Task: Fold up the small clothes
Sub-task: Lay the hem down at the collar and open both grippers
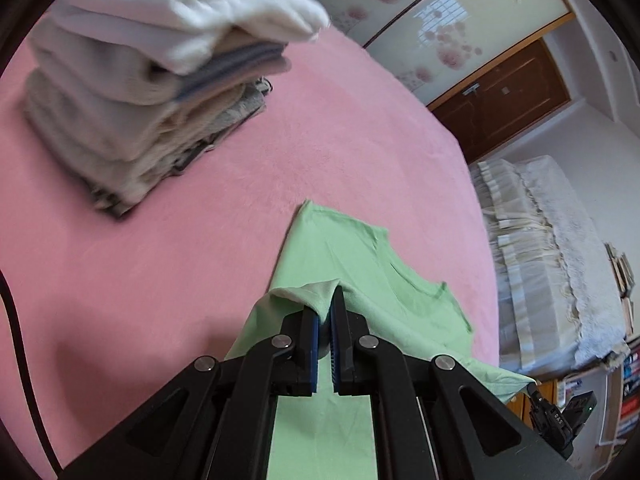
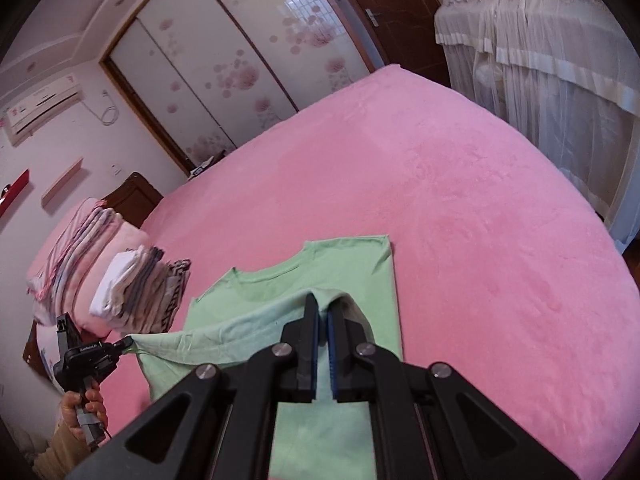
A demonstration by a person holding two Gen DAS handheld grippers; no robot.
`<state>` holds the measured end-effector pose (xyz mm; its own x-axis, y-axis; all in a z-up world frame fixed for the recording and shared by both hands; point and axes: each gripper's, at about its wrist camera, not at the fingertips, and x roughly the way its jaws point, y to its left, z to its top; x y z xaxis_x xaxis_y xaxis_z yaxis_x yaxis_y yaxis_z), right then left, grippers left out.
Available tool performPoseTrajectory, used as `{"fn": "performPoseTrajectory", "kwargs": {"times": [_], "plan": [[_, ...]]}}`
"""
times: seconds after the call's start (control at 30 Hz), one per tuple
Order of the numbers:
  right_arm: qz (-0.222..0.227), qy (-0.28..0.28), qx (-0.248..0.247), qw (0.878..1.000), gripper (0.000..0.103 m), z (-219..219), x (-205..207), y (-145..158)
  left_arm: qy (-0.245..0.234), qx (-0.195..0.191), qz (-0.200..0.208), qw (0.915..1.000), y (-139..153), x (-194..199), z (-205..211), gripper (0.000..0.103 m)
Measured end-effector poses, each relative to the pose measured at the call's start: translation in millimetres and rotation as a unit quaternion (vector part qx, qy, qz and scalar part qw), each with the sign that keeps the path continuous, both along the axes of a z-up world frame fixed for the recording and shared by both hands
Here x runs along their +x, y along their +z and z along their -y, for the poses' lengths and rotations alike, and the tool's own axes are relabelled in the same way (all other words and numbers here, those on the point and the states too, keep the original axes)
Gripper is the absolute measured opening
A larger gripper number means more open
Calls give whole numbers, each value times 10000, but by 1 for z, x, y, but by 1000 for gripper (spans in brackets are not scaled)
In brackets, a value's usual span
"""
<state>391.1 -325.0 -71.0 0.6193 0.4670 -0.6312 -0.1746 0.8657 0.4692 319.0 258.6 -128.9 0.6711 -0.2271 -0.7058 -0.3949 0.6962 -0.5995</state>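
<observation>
Pink bed point(image 2: 460, 184): both grippers, left point(image 1: 325, 298) and right point(image 2: 323, 304), fingers clamped on shirt point(image 2: 348, 264) hem; collar lies straight ahead, so fold forward.

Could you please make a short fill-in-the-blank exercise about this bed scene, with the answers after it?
1. Both tools, the left tool and the right tool, are shut on a ____ shirt.
2. The bed cover is ____.
3. The top piece of the stack of folded clothes is ____.

Missing words: green; pink; white
</observation>
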Motion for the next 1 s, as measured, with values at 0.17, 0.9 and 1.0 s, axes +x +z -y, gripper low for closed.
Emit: {"fn": "performPoseTrajectory", "kwargs": {"times": [0.17, 0.9, 1.0], "plan": [[-364, -242, 187, 9989, 3, 0, 44, -36, 75, -67, -205, 9997, -25, 48, -7, 3], [-1077, -856, 32, 9905, 6, -13, 127, -92, 450, -434, -705, 9956, -79, 122, -3, 7], [-1148, -902, 207, 9891, 9, -13, 132, -94, 481, -507, -621, 9956, -76, 125, 0, 15]]}}
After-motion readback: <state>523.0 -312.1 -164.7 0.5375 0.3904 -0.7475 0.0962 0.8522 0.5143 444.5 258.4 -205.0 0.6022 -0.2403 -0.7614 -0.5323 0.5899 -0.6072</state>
